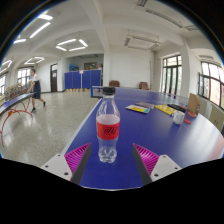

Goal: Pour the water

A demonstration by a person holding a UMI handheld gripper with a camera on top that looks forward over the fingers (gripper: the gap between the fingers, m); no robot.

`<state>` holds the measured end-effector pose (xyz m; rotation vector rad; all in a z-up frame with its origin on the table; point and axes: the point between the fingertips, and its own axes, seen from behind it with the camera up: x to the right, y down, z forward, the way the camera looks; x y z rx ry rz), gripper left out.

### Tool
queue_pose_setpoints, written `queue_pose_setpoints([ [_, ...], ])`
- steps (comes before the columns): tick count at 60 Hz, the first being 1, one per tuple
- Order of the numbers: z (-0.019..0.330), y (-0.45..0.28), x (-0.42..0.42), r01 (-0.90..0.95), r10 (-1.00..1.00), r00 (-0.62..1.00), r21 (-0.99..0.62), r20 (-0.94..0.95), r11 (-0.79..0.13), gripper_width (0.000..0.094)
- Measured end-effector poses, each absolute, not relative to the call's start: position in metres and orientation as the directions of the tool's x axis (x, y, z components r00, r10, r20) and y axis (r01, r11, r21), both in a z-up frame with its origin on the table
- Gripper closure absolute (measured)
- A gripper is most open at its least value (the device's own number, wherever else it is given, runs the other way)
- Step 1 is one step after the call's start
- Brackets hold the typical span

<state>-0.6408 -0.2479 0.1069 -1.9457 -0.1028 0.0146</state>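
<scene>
gripper [108, 157]: your jaws are spread wide, released, nothing clamped
pads [77, 156]: magenta, one at either side of the bottle, gap on both sides
bottle [107, 125]: clear plastic, blue cap, red label band, upright on the table, standing between your fingers, slightly ahead of the tips
table [160, 132]: blue top, runs away from you
cup [177, 118]: small, far right on the table, well apart from the bottle; contents can't tell
yellow item [137, 109]: flat, lying beyond the bottle on the table
person [36, 88]: walking in the hall, far left
</scene>
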Motion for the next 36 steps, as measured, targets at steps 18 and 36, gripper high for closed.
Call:
queue_pose_setpoints([
  [18, 0.095, -0.144, -0.651, 0.066, 0.051, 0.997, -0.963, 0.055, -0.260, 0.0417],
  [36, 0.097, -0.138, -0.662, 0.012, 0.144, 0.989, -0.973, -0.022, -0.230, 0.0601],
])
